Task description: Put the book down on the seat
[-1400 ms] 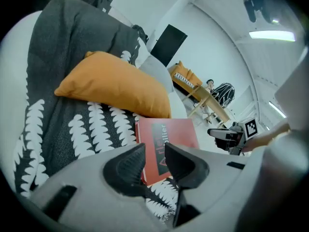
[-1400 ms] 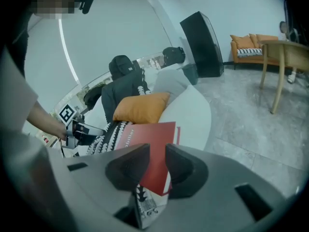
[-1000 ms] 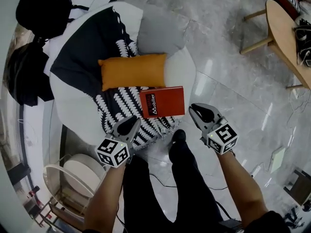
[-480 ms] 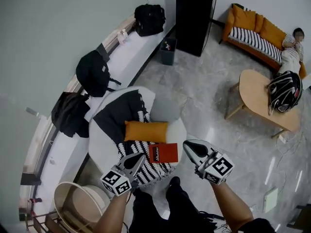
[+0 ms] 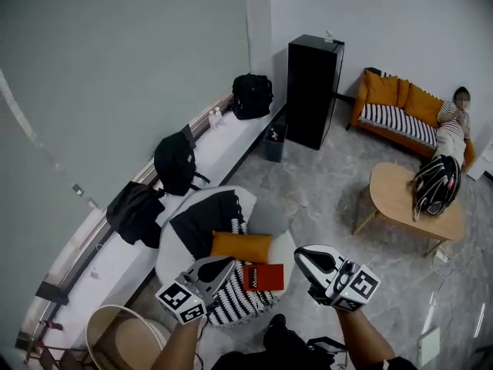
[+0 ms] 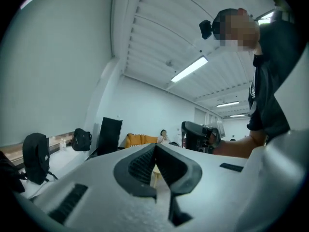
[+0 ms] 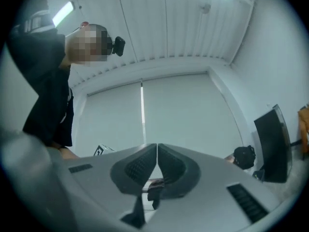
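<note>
Marble flooring rings the seat (image 5: 168,257); a flat red, white-lettered book (image 5: 263,277) lies at its five o'clock. Left gripper (image 5: 223,263) and right gripper (image 5: 302,255) are clenched, empty.

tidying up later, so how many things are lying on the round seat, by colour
orange cushion: 1
red book: 1
grey cushion: 1
black-and-white throw: 1
total: 4
</note>
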